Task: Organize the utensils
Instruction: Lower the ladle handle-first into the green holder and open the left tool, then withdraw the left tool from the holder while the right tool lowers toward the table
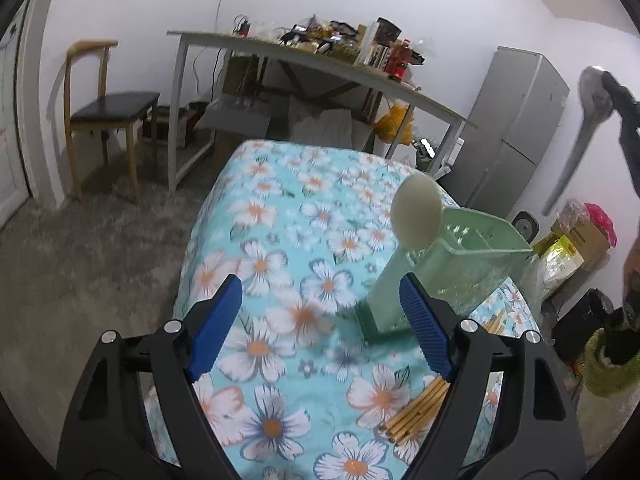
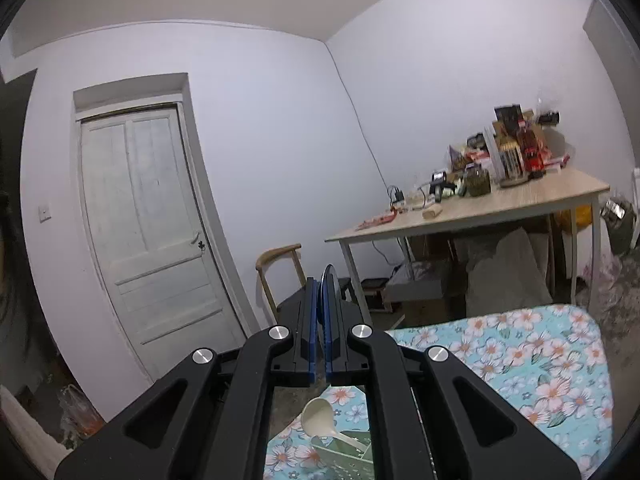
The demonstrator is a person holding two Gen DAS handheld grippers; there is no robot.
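Observation:
A pale green utensil holder [image 1: 460,264] stands on the floral tablecloth [image 1: 280,248], with a cream ladle [image 1: 416,212] standing in it, bowl up. My left gripper [image 1: 320,320] is open and empty, just in front of the holder. A bundle of wooden chopsticks [image 1: 416,412] lies on the cloth by its right finger. My right gripper [image 2: 322,296] is shut on a metal spoon [image 2: 330,280], seen edge-on between the pads; in the left wrist view the spoon [image 1: 588,112] hangs high at the right. The holder [image 2: 344,460] and ladle [image 2: 318,418] show below the right gripper.
A cluttered desk [image 1: 320,60] stands behind the table, with boxes under it. A wooden chair [image 1: 108,108] is at the left by a white door [image 2: 148,220]. A grey fridge [image 1: 516,128] and bags stand at the right.

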